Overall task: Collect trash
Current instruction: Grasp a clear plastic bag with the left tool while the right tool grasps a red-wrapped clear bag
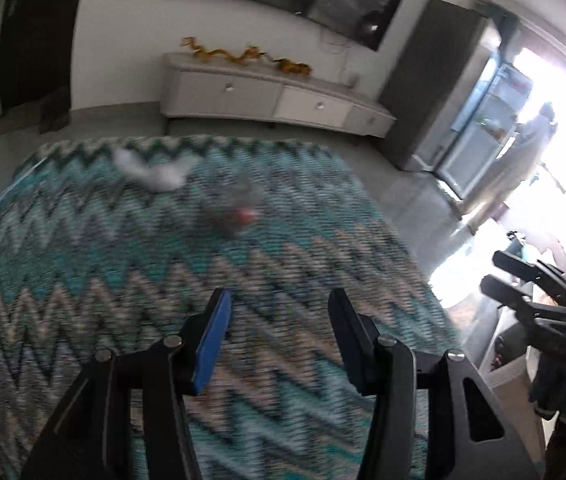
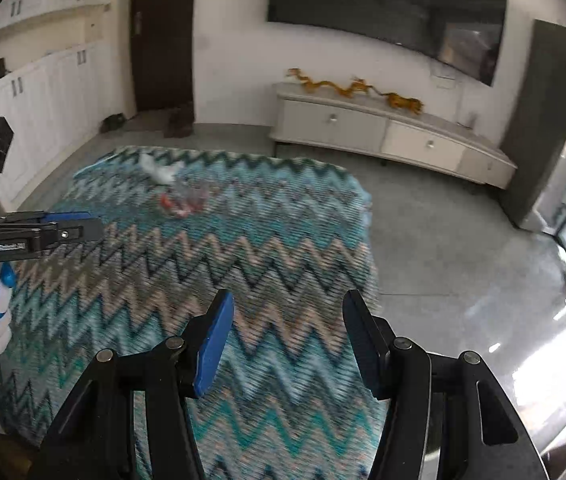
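Observation:
A crumpled white wrapper (image 1: 151, 172) (image 2: 159, 170) lies near the far end of a teal zigzag rug (image 1: 163, 280) (image 2: 243, 240). Just nearer me on the rug lies a blurred piece of clear plastic trash with red on it (image 1: 239, 210) (image 2: 185, 200). My left gripper (image 1: 281, 300) hangs above the rug, well short of both pieces, open with nothing between its blue pads. My right gripper (image 2: 287, 304) is also open and empty over the rug's near right part. Each shows in the other's view: the right gripper (image 1: 491, 270) at the right edge, the left gripper (image 2: 91, 224) at the left edge.
A low pale cabinet (image 2: 383, 136) with a golden dragon ornament (image 2: 355, 88) stands against the far wall under a dark TV (image 2: 387, 12). Grey floor (image 2: 443, 240) lies right of the rug. A dark door (image 2: 163, 36), white cupboards (image 2: 43, 92) and a bright glass door (image 1: 483, 128) ring the room.

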### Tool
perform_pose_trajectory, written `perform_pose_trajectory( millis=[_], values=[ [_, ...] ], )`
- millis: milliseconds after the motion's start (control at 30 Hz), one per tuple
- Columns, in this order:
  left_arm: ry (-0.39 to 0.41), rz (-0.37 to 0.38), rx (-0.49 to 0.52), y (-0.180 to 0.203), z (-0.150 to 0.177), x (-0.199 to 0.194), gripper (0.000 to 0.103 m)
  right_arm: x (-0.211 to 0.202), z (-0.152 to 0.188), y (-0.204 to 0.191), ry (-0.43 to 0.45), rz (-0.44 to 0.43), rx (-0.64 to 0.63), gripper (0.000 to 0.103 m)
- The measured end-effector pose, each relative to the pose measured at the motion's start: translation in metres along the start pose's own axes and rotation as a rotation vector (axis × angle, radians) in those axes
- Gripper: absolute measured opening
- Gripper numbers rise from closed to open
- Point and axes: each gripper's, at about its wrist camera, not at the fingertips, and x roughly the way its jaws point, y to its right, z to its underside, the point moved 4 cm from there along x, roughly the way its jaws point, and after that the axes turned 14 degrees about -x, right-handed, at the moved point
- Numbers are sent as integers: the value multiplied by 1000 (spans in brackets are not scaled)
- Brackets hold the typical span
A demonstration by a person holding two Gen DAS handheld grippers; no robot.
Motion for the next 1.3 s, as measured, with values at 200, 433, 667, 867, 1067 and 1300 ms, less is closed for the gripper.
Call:
perform_pose_trajectory(
  millis=[200,433,667,867,1067,1300],
  values=[
    [-17,-43,-82,-47,-24,9,52,38,-28,-24,-7,-76,-36,57],
    [-16,-63,-181,-84,-72,41,61,91,-54,-32,-12,-153,-32,58],
    [-37,-48,-361,-111,-131,91,62,151,-93,-40,-15,-259,18,60],
    [-52,-77,-471,-131,-153,127,62,201,-116,-56,-58,-342,52,60],
    [-72,-79,-493,-135,-157,148,60,233,-115,-62,-121,-369,109,60],
    [-76,-59,-478,-121,-163,163,33,243,-116,-70,-116,-368,104,58]
  ],
)
